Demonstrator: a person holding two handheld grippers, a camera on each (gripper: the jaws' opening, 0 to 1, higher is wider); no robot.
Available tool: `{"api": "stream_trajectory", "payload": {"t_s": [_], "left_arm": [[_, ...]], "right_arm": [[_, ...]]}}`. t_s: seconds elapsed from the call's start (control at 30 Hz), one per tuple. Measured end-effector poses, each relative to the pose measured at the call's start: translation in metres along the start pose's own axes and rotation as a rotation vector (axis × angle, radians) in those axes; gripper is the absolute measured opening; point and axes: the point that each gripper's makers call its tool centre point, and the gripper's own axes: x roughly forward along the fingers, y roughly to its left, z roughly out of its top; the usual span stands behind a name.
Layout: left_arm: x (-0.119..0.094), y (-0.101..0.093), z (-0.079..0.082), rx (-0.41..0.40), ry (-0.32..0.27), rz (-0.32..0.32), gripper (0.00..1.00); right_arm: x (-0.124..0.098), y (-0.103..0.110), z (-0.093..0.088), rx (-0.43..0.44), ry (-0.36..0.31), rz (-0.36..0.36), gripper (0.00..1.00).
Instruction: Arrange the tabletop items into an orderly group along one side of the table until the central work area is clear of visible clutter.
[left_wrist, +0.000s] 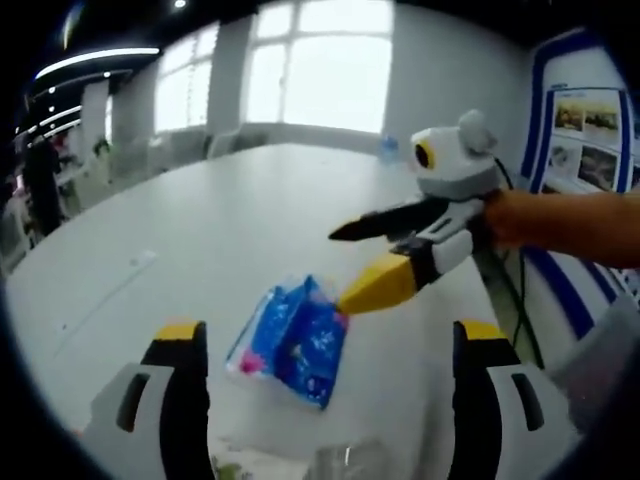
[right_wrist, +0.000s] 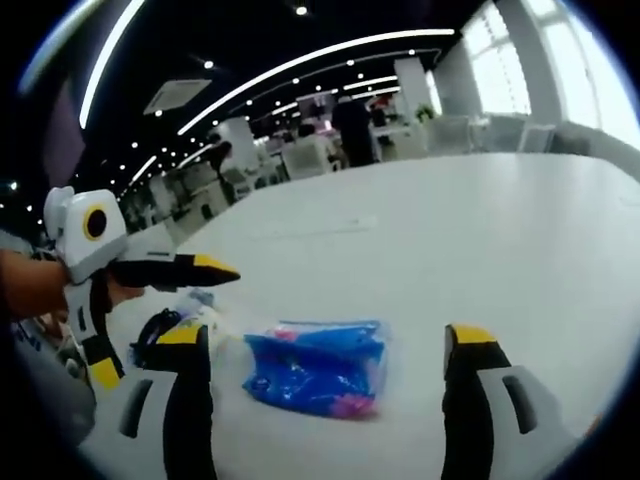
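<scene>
On the white bench (left_wrist: 230, 230), a blue tissue pack (left_wrist: 292, 340) with pink print lies alone on the open surface, its plastic wrapper crumpled. In the left gripper view the pack sits ahead of and between the left hand-held gripper (left_wrist: 335, 345), whose yellow-tipped jaws stand wide apart with nothing in them. The right hand-held gripper (left_wrist: 365, 265) reaches in from the pack's far right, held by a hand (left_wrist: 520, 215); its jaws are parted too, the yellow tip touching or nearly touching the pack's upper right edge, and which I cannot tell.

In the right gripper view the tissue pack (right_wrist: 318, 368) lies just beyond the right hand-held gripper (right_wrist: 325, 345), between its spread, empty jaws, long axis running across the jaw line. The left hand-held gripper (right_wrist: 165, 270) sits to the pack's left, released as well, with a dark item (right_wrist: 160, 325) on the bench below it that is too blurred to name.

The right one looks nearer. Because the pack lies crosswise, closing on it would likely grip its short width.
</scene>
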Motion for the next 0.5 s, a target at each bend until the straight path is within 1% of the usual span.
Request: {"api": "stream_trajectory", "payload": {"t_s": [0.33,0.5], "left_arm": [[-0.016,-0.001,-0.003,-0.001,-0.015,0.002,0.99],[-0.029,0.001,-0.009,-0.003,-0.02,0.008,0.99]], "right_arm": [[-0.002,0.017,0.006,-0.049,-0.007,0.051,0.96],[-0.003,0.028,0.01,-0.08,-0.005,0.079,0.96]]}}
